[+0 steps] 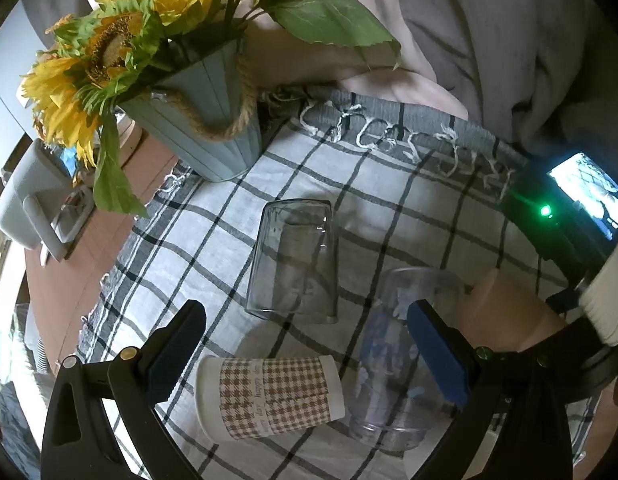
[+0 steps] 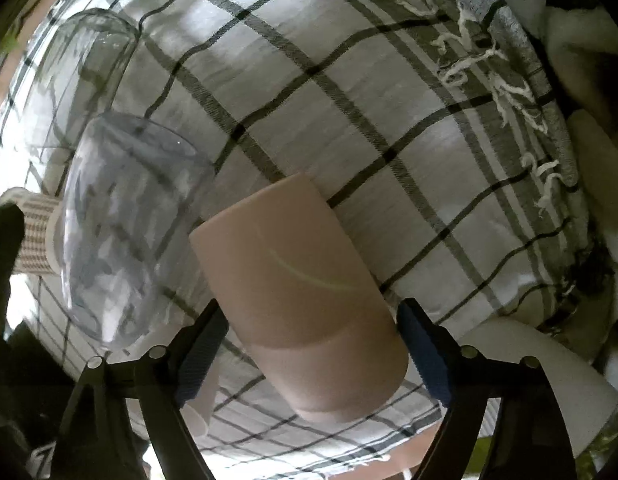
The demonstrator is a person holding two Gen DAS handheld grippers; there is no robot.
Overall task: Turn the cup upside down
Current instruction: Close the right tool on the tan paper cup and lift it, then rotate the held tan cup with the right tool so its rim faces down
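Several cups stand on a checked cloth [image 1: 213,240]. A pink cup [image 2: 305,300] sits between the blue pads of my right gripper [image 2: 309,344], whose jaws are wide and close to its sides; contact is unclear. The pink cup also shows at the right of the left wrist view [image 1: 505,312]. My left gripper [image 1: 305,344] is open, with a houndstooth paper cup [image 1: 269,396] lying on its side between its fingers. A clear glass [image 1: 297,260] stands upside down ahead. A clear printed cup [image 1: 401,360] stands upside down by the left gripper's right pad.
A pale blue bucket of sunflowers [image 1: 205,120] stands at the cloth's far left corner. A white appliance [image 1: 25,208] sits on the wooden table to the left. A device with a lit screen [image 1: 581,200] is at the right. Grey and pink fabric lies beyond the fringe.
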